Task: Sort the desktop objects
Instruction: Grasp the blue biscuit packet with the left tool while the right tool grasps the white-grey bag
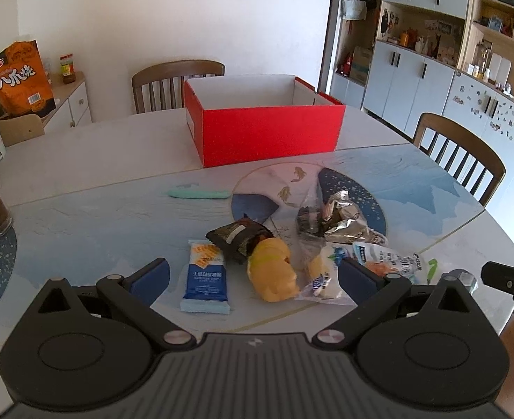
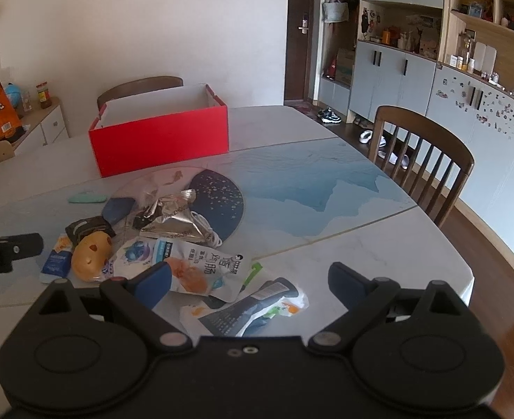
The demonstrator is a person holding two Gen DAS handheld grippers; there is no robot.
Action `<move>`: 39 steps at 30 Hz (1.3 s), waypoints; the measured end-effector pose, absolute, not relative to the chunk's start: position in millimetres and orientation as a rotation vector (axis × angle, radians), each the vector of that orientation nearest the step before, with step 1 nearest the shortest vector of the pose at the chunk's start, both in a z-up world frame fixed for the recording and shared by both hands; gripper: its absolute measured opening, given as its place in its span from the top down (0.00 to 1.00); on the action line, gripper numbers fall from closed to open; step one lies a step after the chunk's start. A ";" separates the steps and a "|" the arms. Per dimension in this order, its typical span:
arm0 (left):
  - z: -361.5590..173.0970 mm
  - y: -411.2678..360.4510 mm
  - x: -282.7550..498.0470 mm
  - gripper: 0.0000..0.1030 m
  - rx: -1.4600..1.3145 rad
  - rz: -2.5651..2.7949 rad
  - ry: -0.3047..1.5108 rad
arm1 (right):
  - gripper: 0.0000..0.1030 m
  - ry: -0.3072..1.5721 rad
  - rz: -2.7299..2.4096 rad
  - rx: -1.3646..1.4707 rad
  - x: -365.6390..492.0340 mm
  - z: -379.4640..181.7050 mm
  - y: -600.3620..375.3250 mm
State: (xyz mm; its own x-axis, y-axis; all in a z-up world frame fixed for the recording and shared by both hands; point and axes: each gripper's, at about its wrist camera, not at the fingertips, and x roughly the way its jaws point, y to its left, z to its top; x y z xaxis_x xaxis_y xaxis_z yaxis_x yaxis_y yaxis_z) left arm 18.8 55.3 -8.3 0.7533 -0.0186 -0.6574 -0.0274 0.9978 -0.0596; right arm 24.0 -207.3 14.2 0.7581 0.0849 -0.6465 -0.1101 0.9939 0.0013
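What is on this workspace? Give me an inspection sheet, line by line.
Surface: round table with a blue printed mat.
Job's things: empty red box at the back; snack packets heaped in front, among them a blue wafer pack, a yellow bun, a foil wrapper and a chicken sausage pouch.
Clutter: mint green case lying apart from the heap.
Grippers: left hand-held gripper open above the heap; right hand-held gripper open, holding nothing.
Cables: white cord beside the foil wrapper.
Surroundings: wooden chairs, wall cabinets.
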 end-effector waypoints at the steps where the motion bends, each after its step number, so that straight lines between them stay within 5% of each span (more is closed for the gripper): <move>1: -9.5 56.6 19.7 0.00 -0.065 0.000 0.721 | 0.06 0.701 0.101 -0.042 24.3 13.4 -207.1; 23: -45.7 86.9 51.7 0.01 -0.023 0.148 0.758 | 0.06 0.771 0.100 -0.087 49.7 -22.9 -207.9; 34: -71.5 100.1 61.6 0.08 -0.028 0.202 0.793 | 0.23 0.900 0.143 -0.079 63.5 -45.8 -212.3; 39: -80.6 99.8 64.9 0.10 0.002 0.196 0.803 | 0.23 0.933 0.138 -0.058 67.2 -50.1 -212.7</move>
State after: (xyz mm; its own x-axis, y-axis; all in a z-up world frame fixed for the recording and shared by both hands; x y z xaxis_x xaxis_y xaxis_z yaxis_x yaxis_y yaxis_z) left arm 64.9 99.8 -80.6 0.6774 0.1755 -0.7144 -0.1741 0.9818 0.0762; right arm 67.2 -212.7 -50.1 0.5878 0.0933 -0.8036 -0.1432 0.9896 0.0102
